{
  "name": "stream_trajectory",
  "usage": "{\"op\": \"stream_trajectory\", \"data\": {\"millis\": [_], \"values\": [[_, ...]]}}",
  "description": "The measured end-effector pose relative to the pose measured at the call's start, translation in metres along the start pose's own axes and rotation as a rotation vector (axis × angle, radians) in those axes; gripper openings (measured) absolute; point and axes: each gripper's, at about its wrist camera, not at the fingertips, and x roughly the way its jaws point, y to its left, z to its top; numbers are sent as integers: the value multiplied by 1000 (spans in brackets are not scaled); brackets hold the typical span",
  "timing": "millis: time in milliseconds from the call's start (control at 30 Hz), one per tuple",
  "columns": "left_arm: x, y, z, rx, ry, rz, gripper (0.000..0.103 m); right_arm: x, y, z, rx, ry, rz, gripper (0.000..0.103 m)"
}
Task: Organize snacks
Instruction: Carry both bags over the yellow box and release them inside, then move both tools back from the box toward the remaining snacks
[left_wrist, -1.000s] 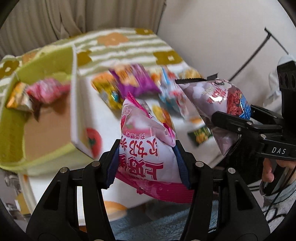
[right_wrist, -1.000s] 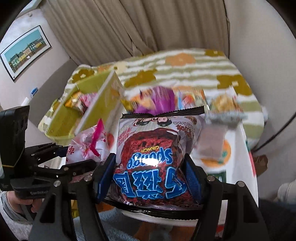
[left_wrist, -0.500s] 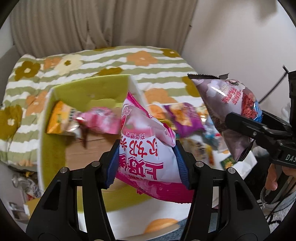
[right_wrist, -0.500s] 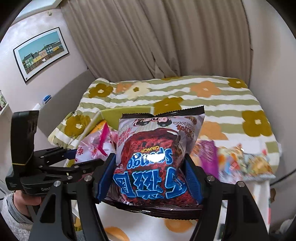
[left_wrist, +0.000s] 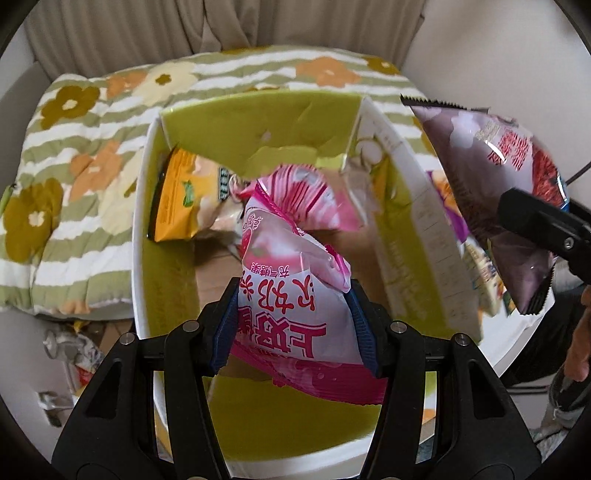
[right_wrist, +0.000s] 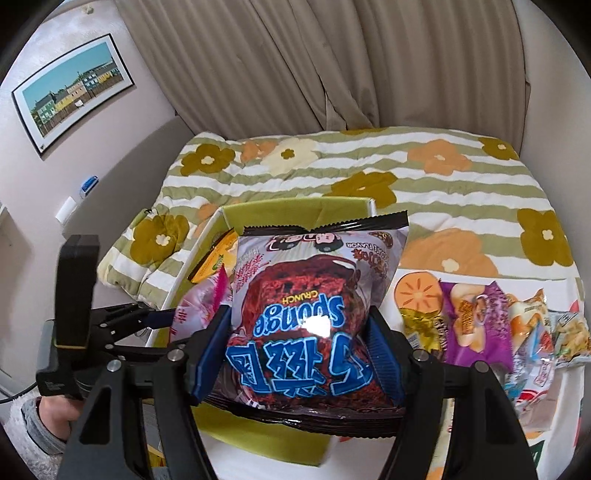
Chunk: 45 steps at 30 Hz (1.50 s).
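The pink snack bag is clenched in the left gripper above the open green box, which already holds an orange packet and another pink one. It looks light, puffy and crinkly, probably crushable; the pads pinch its lower body, which seems apt. The right gripper grips the Sponge Crunch bag likewise. 5 or so loose snacks lie on the bench; blur hides the box floor and labels.
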Motion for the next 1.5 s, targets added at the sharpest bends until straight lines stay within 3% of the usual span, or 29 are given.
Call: {"op": "stream_trajectory", "data": {"millis": [67,100,133,167,400,767,800,867,900,1100,1500], "values": [[4,1,-1,19,2,21,57,9,6,0,1,16,-12,66],[6,1,0,33,2,31,71,11,7,0,2,22,-20,66],[8,1,0,48,5,43,94,15,9,-1,5,33,-37,66],[8,1,-1,58,0,51,102,19,9,-2,8,42,-52,66],[-5,10,-6,75,-18,3,103,37,13,-4,37,87,-68,66],[-24,14,-10,69,-61,86,103,55,24,-8,-48,118,-31,69],[-24,15,-11,72,-62,98,103,55,24,-8,-51,113,-25,71],[-24,18,-12,68,-66,113,103,54,25,-7,-58,93,-15,95],[-25,20,-13,58,-68,121,103,53,24,-6,-61,87,-14,98],[-26,34,-15,-19,-75,98,103,49,19,-9,-60,67,-34,98],[-52,21,-24,0,-140,128,103,21,23,-18,-42,48,-72,99]]}}
